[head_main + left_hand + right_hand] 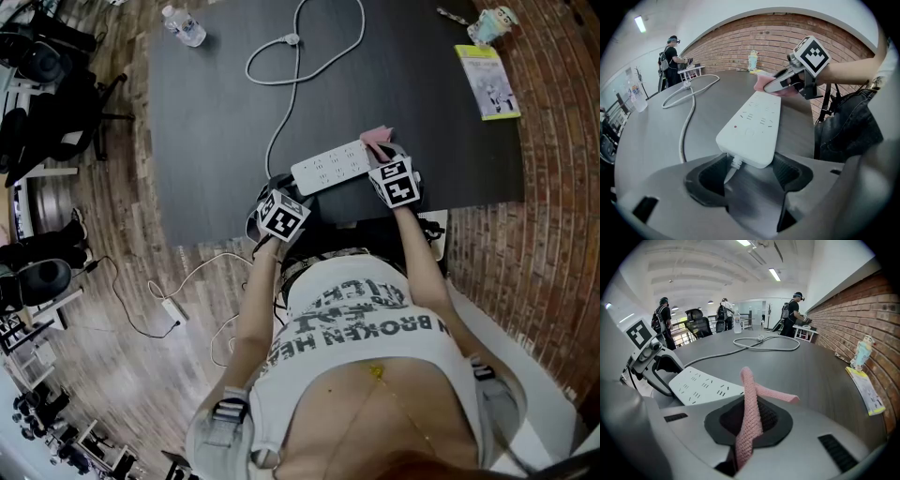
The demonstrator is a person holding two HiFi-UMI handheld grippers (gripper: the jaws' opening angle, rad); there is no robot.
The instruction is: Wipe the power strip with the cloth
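Head view, and it matches what I see standing here: the power strip (330, 166) lies at the near edge of the dark table (206, 112), right in front of the person, with a gripper at each end.

At the strip's left end, where the white cord (686, 122) leaves it, sits the left gripper (750, 171). In the left gripper view its two dark pads press against the sides of that end, with the cord's strain relief running out between them. I take that as a steadying hold, so the light plastic body will not skate across the table or swing on its cord once rubbing starts.

The strip's face with the sockets is turned up and bare, which is the surface that wants wiping.

At the strip's right end is the right gripper (751, 437). Its jaws are pinched together on the pink cloth (749, 408), as the right gripper view shows plainly: a knitted fold stands up out of the jaws and a loose tail flops forward just past the strip's right end. In the left gripper view the pink bunch seems to rest on that end. Holding it by a fold leaves free fabric to drag flat along the sockets.

To my eye the wipe is only beginning at the right end, and the stroke should run towards the cord. The one risk is the tail snagging in the socket slots.
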